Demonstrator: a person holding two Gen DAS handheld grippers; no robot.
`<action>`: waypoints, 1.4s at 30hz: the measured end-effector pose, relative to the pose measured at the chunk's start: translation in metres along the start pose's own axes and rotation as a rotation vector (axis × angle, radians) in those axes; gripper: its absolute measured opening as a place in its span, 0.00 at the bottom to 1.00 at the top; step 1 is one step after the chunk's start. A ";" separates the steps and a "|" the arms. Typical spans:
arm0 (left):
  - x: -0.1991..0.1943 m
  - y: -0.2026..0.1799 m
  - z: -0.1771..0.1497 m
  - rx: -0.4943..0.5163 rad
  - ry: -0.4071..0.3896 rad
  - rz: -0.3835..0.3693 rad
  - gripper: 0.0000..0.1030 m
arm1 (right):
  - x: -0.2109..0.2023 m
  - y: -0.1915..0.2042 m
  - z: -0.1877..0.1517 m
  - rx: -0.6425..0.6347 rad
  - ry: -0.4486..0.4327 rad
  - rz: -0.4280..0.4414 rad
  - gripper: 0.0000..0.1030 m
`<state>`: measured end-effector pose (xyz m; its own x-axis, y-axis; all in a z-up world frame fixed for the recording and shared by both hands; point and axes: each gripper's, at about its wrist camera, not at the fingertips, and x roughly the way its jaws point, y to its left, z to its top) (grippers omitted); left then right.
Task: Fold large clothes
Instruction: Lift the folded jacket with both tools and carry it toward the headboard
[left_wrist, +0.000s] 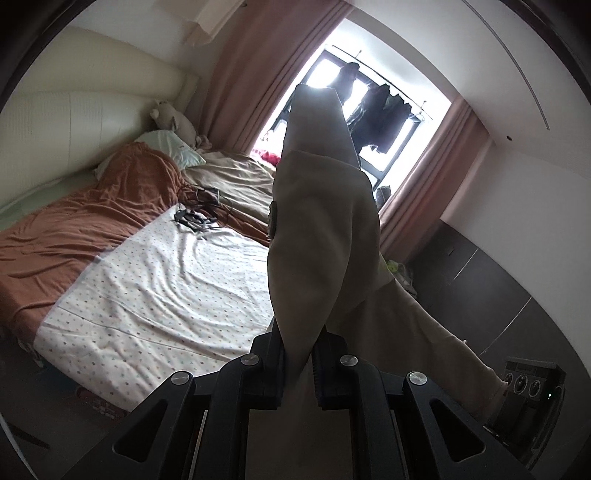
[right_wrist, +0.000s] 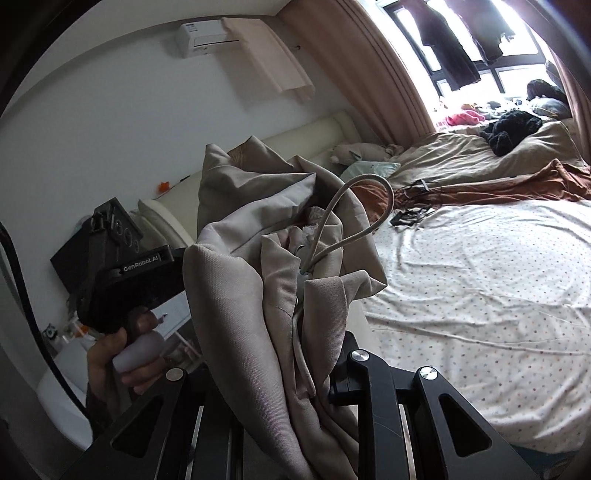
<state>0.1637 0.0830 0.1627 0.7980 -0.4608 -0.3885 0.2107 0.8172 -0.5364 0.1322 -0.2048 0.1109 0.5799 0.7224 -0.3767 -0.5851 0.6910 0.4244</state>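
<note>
Beige garment (left_wrist: 325, 221), a drawstring piece, hangs in the air above the bed (left_wrist: 166, 288), pinched at one edge by the left tool (left_wrist: 299, 354) and bunched in the clamped right tool (right_wrist: 317, 384). A cord loop (right_wrist: 354, 214) stands free of the folds. The step in hand appears to be lifting and spreading before the first fold. The next move likely calls for drawing both tools apart, then lowering the cloth flat onto the dotted sheet (right_wrist: 480, 280).

one beige garment (left_wrist: 317, 221), two tongs (left_wrist: 298, 354), one bed (left_wrist: 166, 288)
</note>
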 end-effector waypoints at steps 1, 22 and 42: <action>-0.006 0.003 0.001 0.004 -0.009 0.003 0.12 | 0.003 0.004 0.000 -0.007 0.003 0.007 0.19; -0.061 0.131 0.052 -0.097 -0.145 0.061 0.12 | 0.140 0.095 0.021 -0.154 0.136 0.201 0.19; 0.011 0.339 0.117 -0.286 -0.158 0.166 0.11 | 0.382 0.091 0.039 -0.108 0.310 0.279 0.19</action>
<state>0.3098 0.3949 0.0642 0.8903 -0.2523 -0.3791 -0.0778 0.7360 -0.6725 0.3225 0.1331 0.0379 0.2027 0.8443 -0.4960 -0.7614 0.4544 0.4624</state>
